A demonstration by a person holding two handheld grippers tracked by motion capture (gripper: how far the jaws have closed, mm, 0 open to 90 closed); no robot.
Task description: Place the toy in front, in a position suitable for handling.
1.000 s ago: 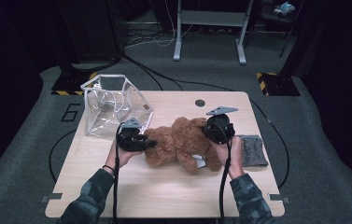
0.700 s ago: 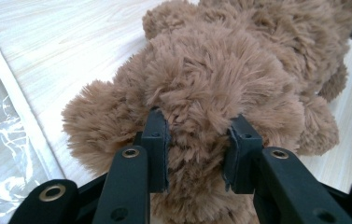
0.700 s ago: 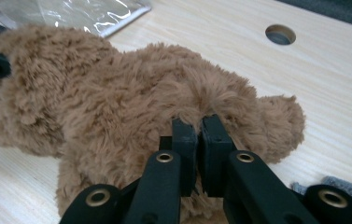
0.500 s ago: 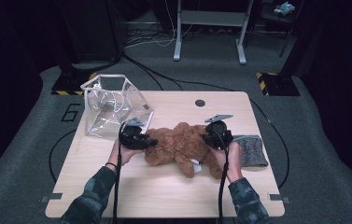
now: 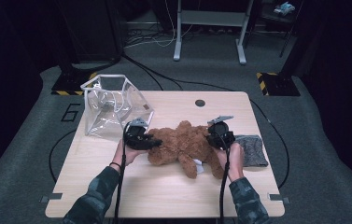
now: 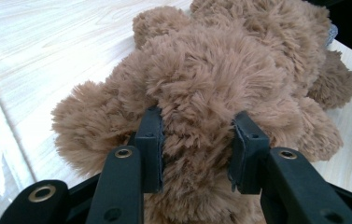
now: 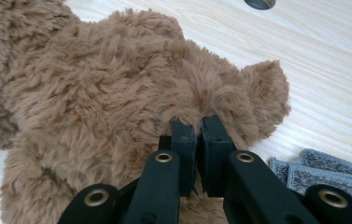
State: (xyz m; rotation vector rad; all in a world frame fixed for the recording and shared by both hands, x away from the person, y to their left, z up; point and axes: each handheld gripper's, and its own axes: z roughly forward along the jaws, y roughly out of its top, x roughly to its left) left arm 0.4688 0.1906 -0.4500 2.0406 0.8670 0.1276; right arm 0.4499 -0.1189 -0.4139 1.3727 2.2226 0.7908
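Two handheld grippers close on a brown teddy bear (image 5: 183, 145) that lies on its side near the middle of a pale wooden table (image 5: 164, 196). A person's forearms reach in from the near edge, one gripper in each hand.

At the bear's left end, the left gripper (image 5: 151, 141) has its jaws partly spread around a thick wad of fur; in the left gripper view its pads (image 6: 151, 140) press into the plush from either side, so it is grasping the bear (image 6: 220, 79). These jaws have just been opening a little, with the fur between them all the while.

At the bear's right end, the right gripper (image 5: 219, 140) has its jaws clenched almost together, pinching a thin tuft of fur (image 7: 197, 105) beside one rounded ear or paw; which of the two I cannot tell.

A clear plastic bag with a white frame (image 5: 113, 105) stands open just beyond the left gripper. A folded grey cloth (image 5: 253, 149) lies beside the right hand (image 5: 229, 161).

Judging by this, the step in hand is securing a two-point hold on the toy. The next move likely calls for lifting both ends together, keeping the loose fur from slipping, and carrying the bear toward the bag's mouth.
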